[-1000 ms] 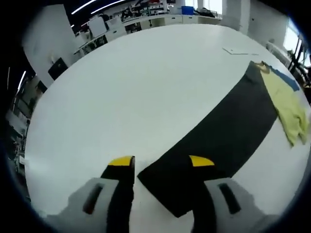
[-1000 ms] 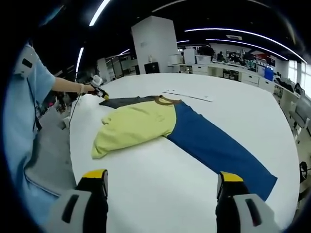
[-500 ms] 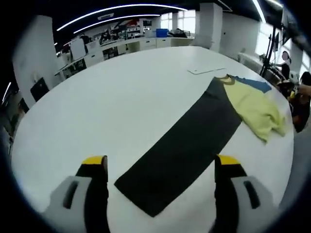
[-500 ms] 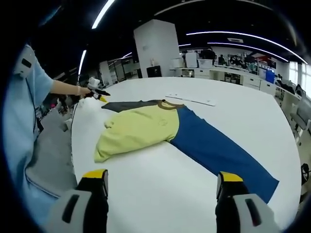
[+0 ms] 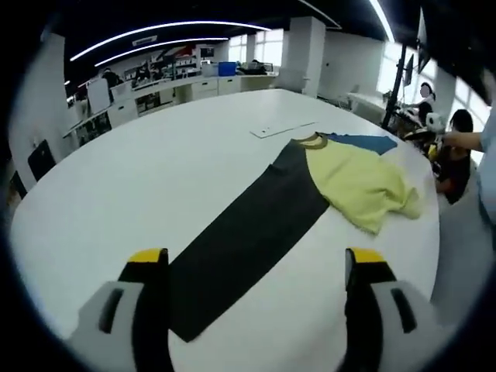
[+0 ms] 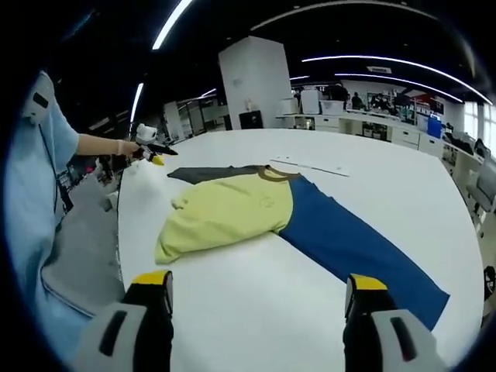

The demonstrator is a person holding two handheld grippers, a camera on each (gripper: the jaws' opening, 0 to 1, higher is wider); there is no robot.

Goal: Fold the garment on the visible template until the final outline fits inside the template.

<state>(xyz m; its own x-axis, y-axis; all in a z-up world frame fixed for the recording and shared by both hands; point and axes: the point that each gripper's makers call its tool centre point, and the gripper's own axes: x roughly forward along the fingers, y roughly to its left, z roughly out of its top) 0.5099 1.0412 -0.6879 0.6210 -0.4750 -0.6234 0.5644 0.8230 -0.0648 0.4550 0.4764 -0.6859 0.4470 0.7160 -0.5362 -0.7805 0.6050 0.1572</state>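
Observation:
A garment lies flat on the white table (image 5: 155, 170). Its crumpled yellow middle (image 5: 356, 178) has a long dark grey panel (image 5: 248, 225) on one side and a blue panel (image 6: 349, 248) on the other. My left gripper (image 5: 256, 263) is open, just above the near end of the dark panel, with nothing between its jaws. My right gripper (image 6: 260, 283) is open over bare table, short of the yellow part (image 6: 225, 213). In the right gripper view a person's hand holds the left gripper (image 6: 151, 153) at the far left table edge.
A thin white sheet (image 6: 310, 166) lies on the table beyond the garment's collar (image 5: 310, 140). A person in a light blue shirt (image 6: 39, 155) stands at the table's left edge. Desks and shelves line the room behind the table.
The left gripper's jaws have spread wide and drawn back from the dark panel's end, and its view has swung toward the yellow part. The right gripper has edged slightly and stays open.

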